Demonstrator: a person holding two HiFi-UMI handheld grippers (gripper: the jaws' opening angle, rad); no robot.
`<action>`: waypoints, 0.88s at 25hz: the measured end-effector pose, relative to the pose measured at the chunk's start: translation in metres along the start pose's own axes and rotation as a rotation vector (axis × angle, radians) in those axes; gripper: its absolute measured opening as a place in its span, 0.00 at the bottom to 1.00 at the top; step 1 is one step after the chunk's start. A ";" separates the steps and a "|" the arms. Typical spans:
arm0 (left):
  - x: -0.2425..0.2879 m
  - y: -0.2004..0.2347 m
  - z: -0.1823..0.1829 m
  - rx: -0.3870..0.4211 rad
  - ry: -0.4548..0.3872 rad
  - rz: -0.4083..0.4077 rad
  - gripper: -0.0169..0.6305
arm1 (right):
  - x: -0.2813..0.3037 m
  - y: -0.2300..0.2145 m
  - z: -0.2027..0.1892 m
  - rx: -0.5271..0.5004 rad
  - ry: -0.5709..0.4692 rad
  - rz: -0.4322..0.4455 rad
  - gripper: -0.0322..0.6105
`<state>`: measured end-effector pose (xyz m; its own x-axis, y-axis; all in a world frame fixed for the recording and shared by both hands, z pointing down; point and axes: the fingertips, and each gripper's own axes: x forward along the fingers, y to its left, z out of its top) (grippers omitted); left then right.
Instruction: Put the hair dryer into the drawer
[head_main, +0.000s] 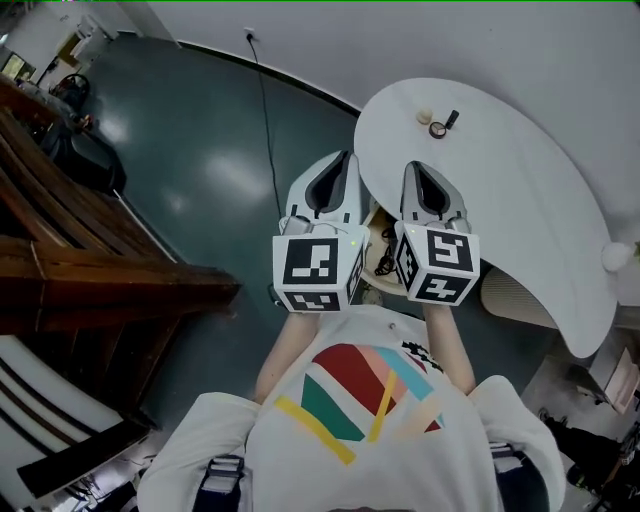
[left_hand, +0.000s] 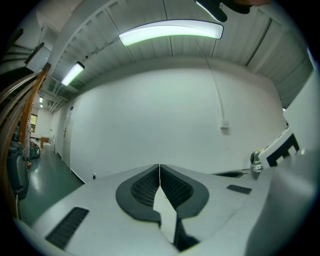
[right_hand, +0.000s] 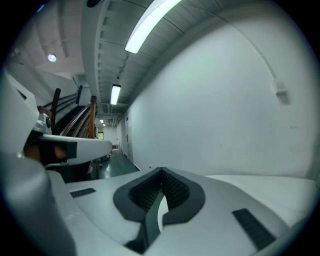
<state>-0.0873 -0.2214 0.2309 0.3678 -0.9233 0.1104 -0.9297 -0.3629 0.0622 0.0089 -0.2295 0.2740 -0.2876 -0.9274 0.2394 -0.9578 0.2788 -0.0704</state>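
Observation:
Both grippers are held up side by side in front of the person's chest and point at a white wall. My left gripper (head_main: 343, 160) is shut; its ribbed pads (left_hand: 145, 187) meet with nothing between them. My right gripper (head_main: 415, 170) is shut too, its pads (right_hand: 172, 189) touching and empty. Far below, between the two marker cubes, a beige surface with a black cord (head_main: 383, 258) shows. I cannot tell whether it belongs to the hair dryer or the drawer. No hair dryer shows plainly in any view.
A white curved table (head_main: 520, 190) lies under and to the right of the grippers, with a small round piece (head_main: 425, 117) and a black ring (head_main: 439, 129) near its far end. Dark wooden stair rails (head_main: 90, 270) stand at the left. A cable (head_main: 265, 120) runs down to the green floor.

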 end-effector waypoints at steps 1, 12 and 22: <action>-0.004 0.001 0.003 0.007 -0.005 0.001 0.06 | -0.004 0.006 0.008 -0.017 -0.023 0.006 0.07; -0.022 0.010 0.016 0.061 -0.020 0.026 0.06 | -0.018 0.046 0.036 -0.075 -0.120 0.082 0.07; -0.029 0.030 0.022 0.073 -0.036 0.091 0.06 | -0.010 0.058 0.036 -0.060 -0.114 0.139 0.07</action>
<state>-0.1263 -0.2079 0.2081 0.2819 -0.9564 0.0770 -0.9586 -0.2841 -0.0191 -0.0436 -0.2134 0.2330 -0.4183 -0.9004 0.1199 -0.9082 0.4170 -0.0365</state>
